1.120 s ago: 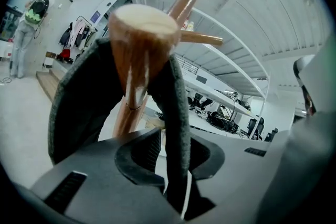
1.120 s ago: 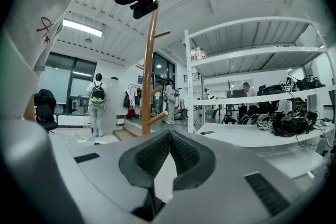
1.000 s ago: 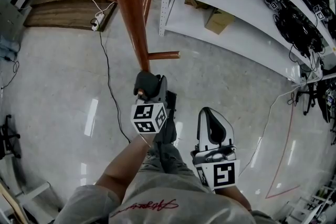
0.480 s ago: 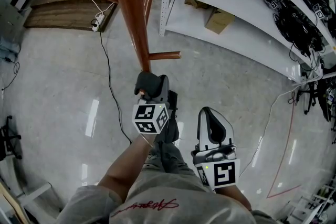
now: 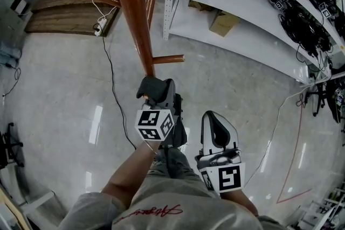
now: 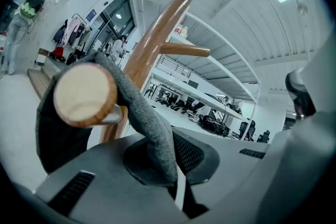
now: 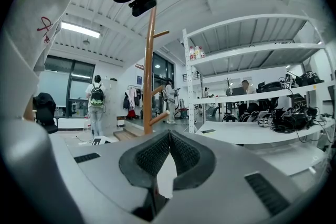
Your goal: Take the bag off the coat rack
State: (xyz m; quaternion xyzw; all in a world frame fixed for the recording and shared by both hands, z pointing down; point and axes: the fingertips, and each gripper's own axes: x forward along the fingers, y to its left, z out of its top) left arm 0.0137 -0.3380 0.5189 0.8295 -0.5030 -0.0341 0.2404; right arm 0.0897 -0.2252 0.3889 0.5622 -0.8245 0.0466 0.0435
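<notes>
Glossy pale floor (image 5: 64, 89), wooden platform (image 5: 64, 16) far left. Coat rack (image 5: 132, 2) pole runs far to near. Grey bag (image 6: 149, 128) strap hangs over a peg (image 6: 84, 94), slanting down-right into the left gripper (image 6: 178, 186), which is clamped on it. Right gripper (image 7: 168, 144) closed, empty. White shelves (image 5: 253, 13) far right.

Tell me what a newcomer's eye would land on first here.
The reddish wooden coat rack dominates, its pole slanting down the middle of the head view. At a pale-ended peg, the left gripper is shut on a grey felt strap draped over that peg. The right gripper hangs shut and empty at lower right, white shelving beyond.
</notes>
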